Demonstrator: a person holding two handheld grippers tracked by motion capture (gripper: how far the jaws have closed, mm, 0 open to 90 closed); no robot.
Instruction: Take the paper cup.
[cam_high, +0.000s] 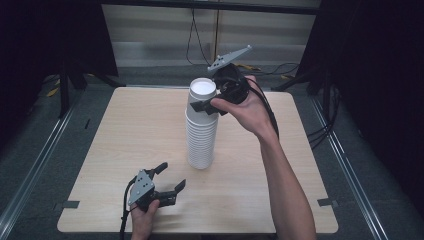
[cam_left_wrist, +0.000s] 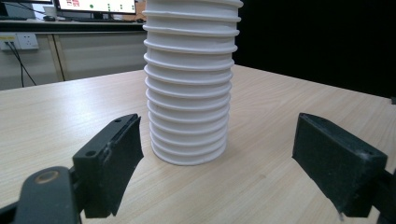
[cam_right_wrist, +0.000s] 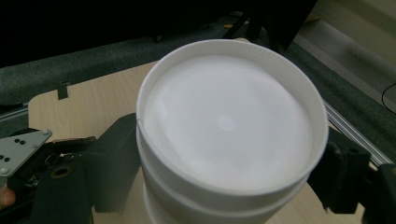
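A tall stack of white paper cups (cam_high: 201, 142) stands upside down in the middle of the wooden table (cam_high: 125, 130). My right gripper (cam_high: 204, 102) reaches in from the right, shut on the top cup (cam_high: 202, 90). In the right gripper view its black jaws press both sides of the top cup (cam_right_wrist: 224, 126), whose flat base faces the camera. Near the table's front edge my left gripper (cam_high: 171, 176) rests low in a hand, open with nothing between its fingers. From the left gripper view the stack (cam_left_wrist: 189, 93) rises a short way beyond the left gripper (cam_left_wrist: 217, 163).
Black cables (cam_high: 195, 40) hang and trail on the floor behind the table. Metal rails (cam_high: 35, 165) run along the floor on both sides. A desk with a monitor (cam_left_wrist: 93, 7) stands far behind the stack. Bare tabletop lies left and right of the cups.
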